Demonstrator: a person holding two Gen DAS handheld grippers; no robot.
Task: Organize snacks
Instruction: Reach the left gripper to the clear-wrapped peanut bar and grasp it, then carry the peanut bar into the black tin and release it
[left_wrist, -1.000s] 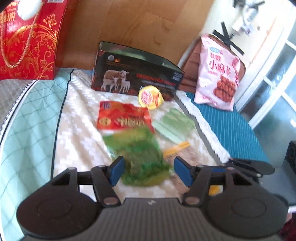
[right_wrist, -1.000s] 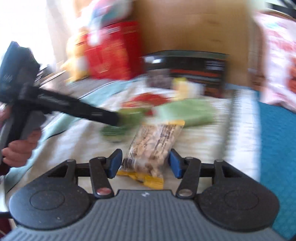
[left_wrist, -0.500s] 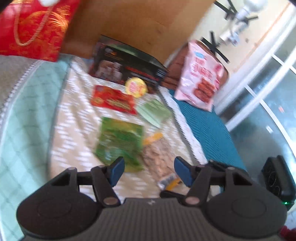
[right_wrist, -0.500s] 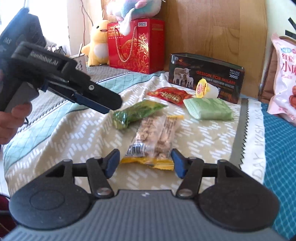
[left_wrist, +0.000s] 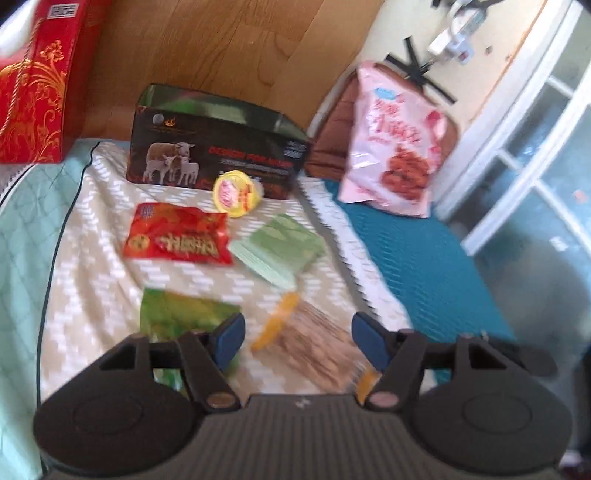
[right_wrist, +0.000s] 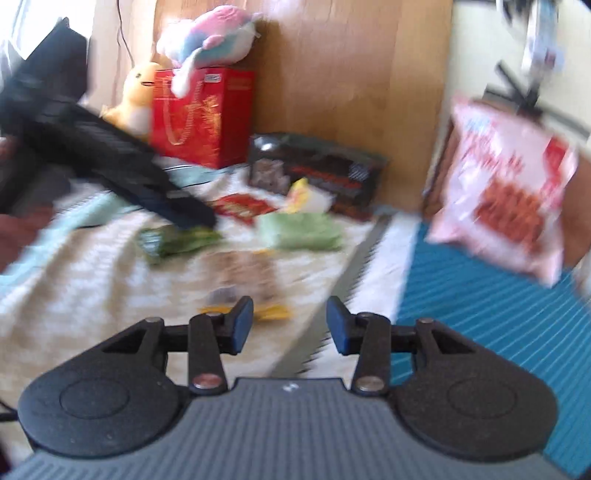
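Snacks lie on a beige patterned cloth (left_wrist: 92, 266): a red packet (left_wrist: 177, 238), a yellow jelly cup (left_wrist: 236, 194), a pale green pack (left_wrist: 282, 247), a green bag (left_wrist: 181, 317) and a clear peanut bag (left_wrist: 314, 350). A dark open box (left_wrist: 218, 155) stands behind them. My left gripper (left_wrist: 297, 341) is open above the peanut bag and holds nothing. My right gripper (right_wrist: 290, 325) is open and empty over the cloth's right edge, just right of the peanut bag (right_wrist: 247, 277). The left gripper also shows in the right wrist view (right_wrist: 192, 216), over the green bag (right_wrist: 177, 242).
A pink snack bag (left_wrist: 395, 147) leans on a brown cushion over the teal mat (left_wrist: 417, 266). A red gift bag (left_wrist: 33, 99) stands back left, with plush toys (right_wrist: 207, 48) around it. A wooden headboard (left_wrist: 221, 48) is behind; glass doors at right.
My left gripper has shifted right and lower, from above the green bag to above the peanut bag. My right gripper has swung right, off the peanut bag toward the cloth's edge.
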